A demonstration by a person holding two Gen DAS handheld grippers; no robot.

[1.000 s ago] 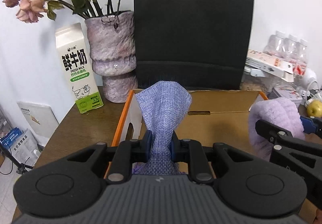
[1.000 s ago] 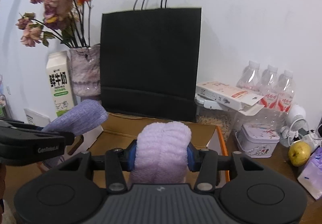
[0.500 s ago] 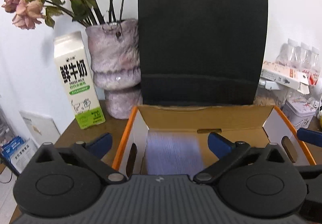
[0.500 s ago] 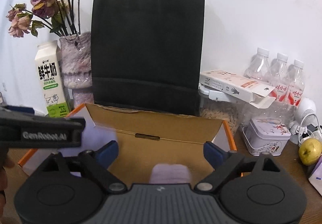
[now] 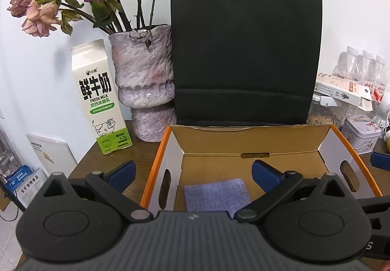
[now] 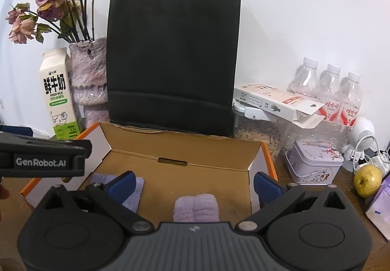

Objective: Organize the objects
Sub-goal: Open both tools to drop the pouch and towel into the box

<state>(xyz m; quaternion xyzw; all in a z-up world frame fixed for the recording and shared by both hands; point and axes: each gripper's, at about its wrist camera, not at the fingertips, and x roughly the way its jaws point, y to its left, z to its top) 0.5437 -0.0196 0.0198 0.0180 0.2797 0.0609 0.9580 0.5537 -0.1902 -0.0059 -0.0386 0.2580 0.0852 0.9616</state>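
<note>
The blue-violet cloth (image 5: pixel 216 194) lies flat on the floor of the cardboard box (image 5: pixel 246 144), below and between the spread fingers of the left gripper (image 5: pixel 193 171), which grip nothing. The fluffy lilac towel (image 6: pixel 195 206) lies folded in the same box, between the wide-open fingers of the right gripper (image 6: pixel 194 181), also empty. Both grippers hover level over the near edge of the box, side by side, pointing toward the wall. Beyond the fingers stands a black paper bag (image 5: pixel 245 51); to its left are a vase (image 5: pixel 143 81) of dried roses and a milk carton (image 5: pixel 98 98). To the right of the box on the surface (image 6: pixel 346 183) sit a tin (image 6: pixel 314 163), water bottles (image 6: pixel 329 90) and a yellow apple (image 6: pixel 367 179).
</note>
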